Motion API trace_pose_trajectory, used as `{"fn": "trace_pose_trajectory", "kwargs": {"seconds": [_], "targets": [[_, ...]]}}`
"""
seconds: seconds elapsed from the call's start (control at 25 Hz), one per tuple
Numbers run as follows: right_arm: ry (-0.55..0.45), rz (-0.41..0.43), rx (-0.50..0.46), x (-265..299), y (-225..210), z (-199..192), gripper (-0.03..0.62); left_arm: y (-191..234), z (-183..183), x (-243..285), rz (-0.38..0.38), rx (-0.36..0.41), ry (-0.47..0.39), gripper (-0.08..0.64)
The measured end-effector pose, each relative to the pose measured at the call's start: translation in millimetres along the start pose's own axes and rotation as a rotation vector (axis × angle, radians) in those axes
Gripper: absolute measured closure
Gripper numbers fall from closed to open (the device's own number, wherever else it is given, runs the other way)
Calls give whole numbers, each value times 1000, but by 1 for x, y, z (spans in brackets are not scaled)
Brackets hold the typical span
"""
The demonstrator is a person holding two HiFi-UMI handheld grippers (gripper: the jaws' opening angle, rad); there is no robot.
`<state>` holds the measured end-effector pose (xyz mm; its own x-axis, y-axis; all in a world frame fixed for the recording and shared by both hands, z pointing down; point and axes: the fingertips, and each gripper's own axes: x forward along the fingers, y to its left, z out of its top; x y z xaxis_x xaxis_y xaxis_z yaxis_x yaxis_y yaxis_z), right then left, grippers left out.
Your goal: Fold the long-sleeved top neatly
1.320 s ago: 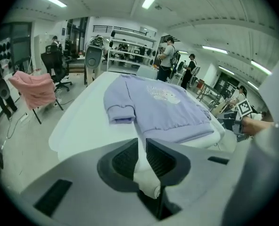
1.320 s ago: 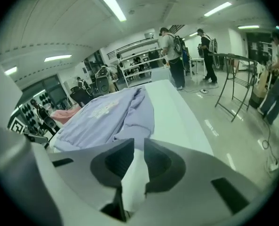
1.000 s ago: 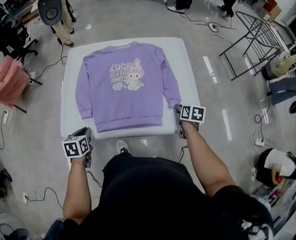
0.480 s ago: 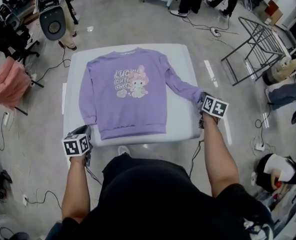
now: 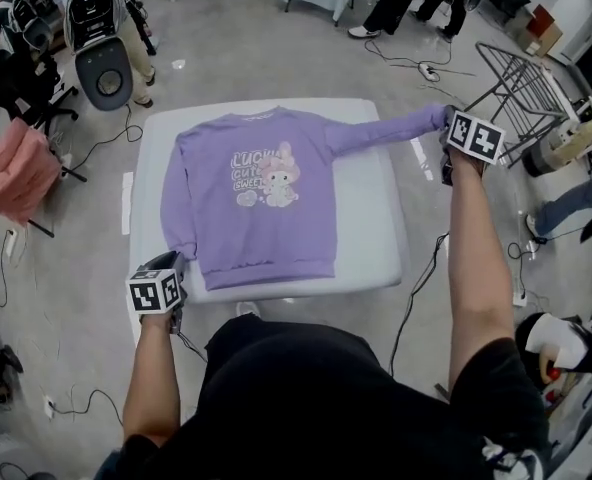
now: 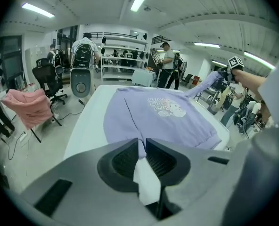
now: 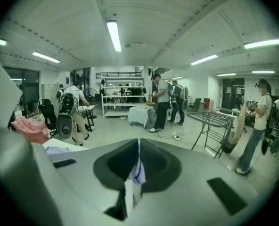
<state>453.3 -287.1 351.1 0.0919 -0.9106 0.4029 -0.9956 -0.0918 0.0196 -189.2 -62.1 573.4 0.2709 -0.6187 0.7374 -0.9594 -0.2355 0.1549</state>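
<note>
Lilac long-sleeved top (image 5: 256, 198) lies face up on the white bench (image 5: 371, 230). The right tool (image 5: 445, 126), whose jaws have just been closing, pinches the cuff (image 5: 431, 120) and draws that sleeve out sideways off the bench, probably to straighten it before folding. The left tool (image 5: 172, 264), slightly parted, holds nothing near the other cuff. Only the right gripper view shows the nipped fabric; only the head view shows the whole sleeve.

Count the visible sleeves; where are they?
2: left sleeve flat beside the top's body; right sleeve stretched sideways into the right gripper, jaws just closed on it.
</note>
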Motion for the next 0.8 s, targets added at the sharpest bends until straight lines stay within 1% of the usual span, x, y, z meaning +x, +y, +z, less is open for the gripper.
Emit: {"fn": "trace_pose_trajectory", "kwargs": {"seconds": [0.12, 0.24, 0.36, 0.48, 0.64, 0.8], "targets": [[-12, 46, -53, 4, 24, 25, 572, 2, 4, 2, -6, -6, -7, 509], [-37, 102, -79, 7, 59, 40, 572, 3, 4, 4, -15, -11, -8, 509], [-72, 188, -112, 10, 106, 58, 572, 2, 6, 3, -21, -15, -9, 509], [-103, 290, -166, 8, 167, 71, 571, 6, 7, -1, -22, -23, -7, 509], [-113, 435, -239, 5, 250, 70, 571, 12, 1, -3, -26, -38, 14, 509], [-85, 533, -288, 7, 322, 53, 571, 25, -1, -8, -10, -69, 11, 509]]}}
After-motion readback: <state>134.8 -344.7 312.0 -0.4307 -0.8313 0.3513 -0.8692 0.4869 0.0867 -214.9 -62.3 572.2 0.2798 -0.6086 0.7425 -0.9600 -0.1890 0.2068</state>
